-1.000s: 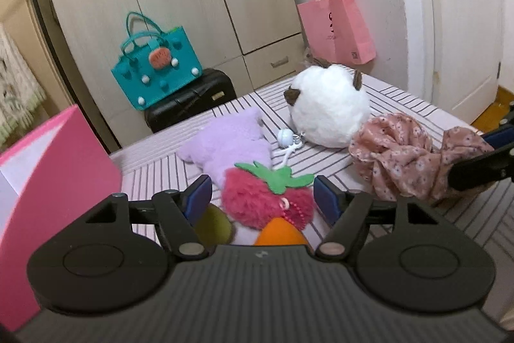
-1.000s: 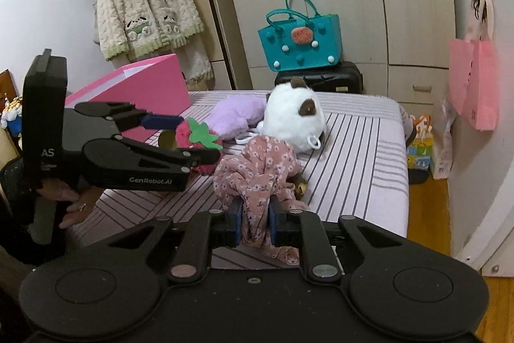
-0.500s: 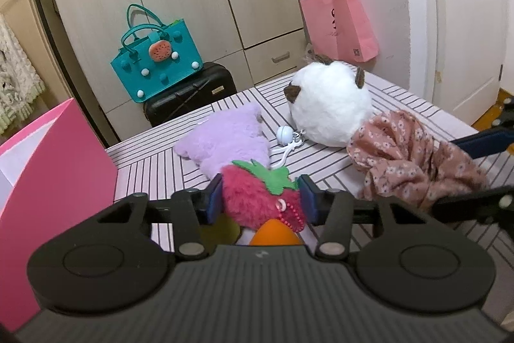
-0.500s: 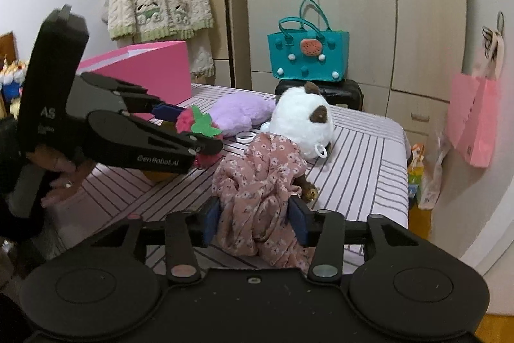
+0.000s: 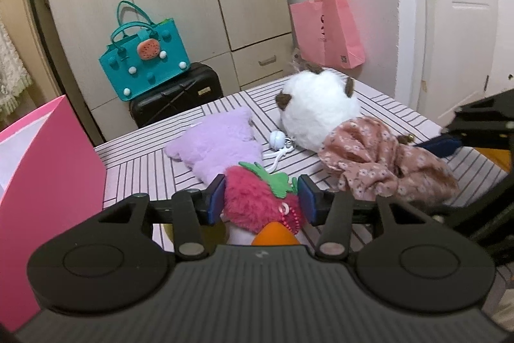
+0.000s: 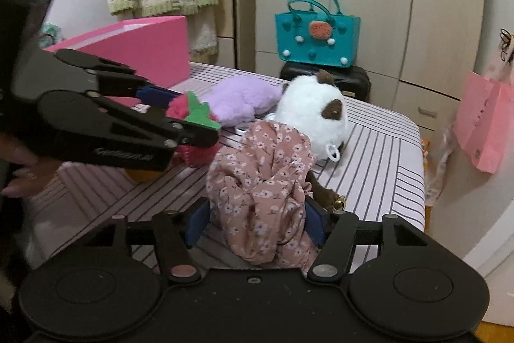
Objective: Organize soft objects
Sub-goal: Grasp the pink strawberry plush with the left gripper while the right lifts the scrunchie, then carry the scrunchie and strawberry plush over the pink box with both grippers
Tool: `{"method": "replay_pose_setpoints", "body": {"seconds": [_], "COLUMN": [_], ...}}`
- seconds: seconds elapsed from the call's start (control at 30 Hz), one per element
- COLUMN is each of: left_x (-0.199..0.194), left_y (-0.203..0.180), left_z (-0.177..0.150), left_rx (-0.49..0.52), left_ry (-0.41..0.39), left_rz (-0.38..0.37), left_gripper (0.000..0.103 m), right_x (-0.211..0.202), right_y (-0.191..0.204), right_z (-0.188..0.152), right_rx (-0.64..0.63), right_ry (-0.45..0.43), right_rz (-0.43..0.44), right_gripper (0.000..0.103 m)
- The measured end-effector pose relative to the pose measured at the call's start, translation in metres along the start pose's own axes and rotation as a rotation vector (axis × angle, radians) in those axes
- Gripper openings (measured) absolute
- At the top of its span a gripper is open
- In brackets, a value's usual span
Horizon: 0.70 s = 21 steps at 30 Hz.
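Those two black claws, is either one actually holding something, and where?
The left gripper pinches the strawberry plush across its furry body. The right gripper has just been opening; the floral scrunchie lies between its jaws, seemingly no longer squeezed.

Blk grippers (image 6: pixel 255 225), blue pads (image 5: pixel 307 196)

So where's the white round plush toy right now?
In the left wrist view the white plush lies on the striped table, right of the purple plush, with the floral cloth in front.
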<state>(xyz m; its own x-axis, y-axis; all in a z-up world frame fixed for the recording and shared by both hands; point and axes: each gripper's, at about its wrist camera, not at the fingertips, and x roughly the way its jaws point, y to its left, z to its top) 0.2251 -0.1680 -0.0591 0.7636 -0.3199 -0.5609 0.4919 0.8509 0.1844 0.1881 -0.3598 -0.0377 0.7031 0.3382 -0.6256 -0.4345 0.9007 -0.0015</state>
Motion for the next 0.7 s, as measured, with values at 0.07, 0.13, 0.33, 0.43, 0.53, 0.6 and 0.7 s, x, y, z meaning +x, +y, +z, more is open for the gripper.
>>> {"method": "replay_pose_setpoints", "body": {"seconds": [0.07, 0.13, 0.33, 0.43, 0.53, 0.6, 0.7], "left_x": [0.001, 0.002, 0.009, 0.014, 0.015, 0.015, 0.013], "left_y": [-0.002, -0.005, -0.009, -0.009, -0.01, -0.005, 0.004], "left_z": [0.002, 0.004, 0.007, 0.008, 0.011, 0.015, 0.022], "left_rx": [0.012, 0.033, 0.075, 0.079, 0.077, 0.045, -0.019], "left_ry": [0.013, 0.038, 0.081, 0.101, 0.114, 0.129, 0.135], "left_rz": [-0.001, -0.001, 0.05, 0.062, 0.067, 0.06, 0.036], "left_gripper": [0.05, 0.058, 0.058, 0.048, 0.045, 0.042, 0.041], "right_x": [0.004, 0.006, 0.003, 0.004, 0.009, 0.01, 0.011], "right_y": [0.0, 0.0, -0.014, -0.018, -0.02, -0.02, -0.02], "right_z": [0.001, 0.002, 0.0, 0.0, 0.002, 0.003, 0.005], "right_rx": [0.01, 0.014, 0.075, 0.101, 0.119, 0.131, 0.154], "right_ry": [0.002, -0.002, -0.007, -0.005, 0.0, 0.004, 0.011], "right_rz": [-0.02, -0.042, -0.026, -0.011, -0.005, -0.004, 0.002], "right_gripper": [0.066, 0.06, 0.032, 0.032, 0.032, 0.032, 0.031]}}
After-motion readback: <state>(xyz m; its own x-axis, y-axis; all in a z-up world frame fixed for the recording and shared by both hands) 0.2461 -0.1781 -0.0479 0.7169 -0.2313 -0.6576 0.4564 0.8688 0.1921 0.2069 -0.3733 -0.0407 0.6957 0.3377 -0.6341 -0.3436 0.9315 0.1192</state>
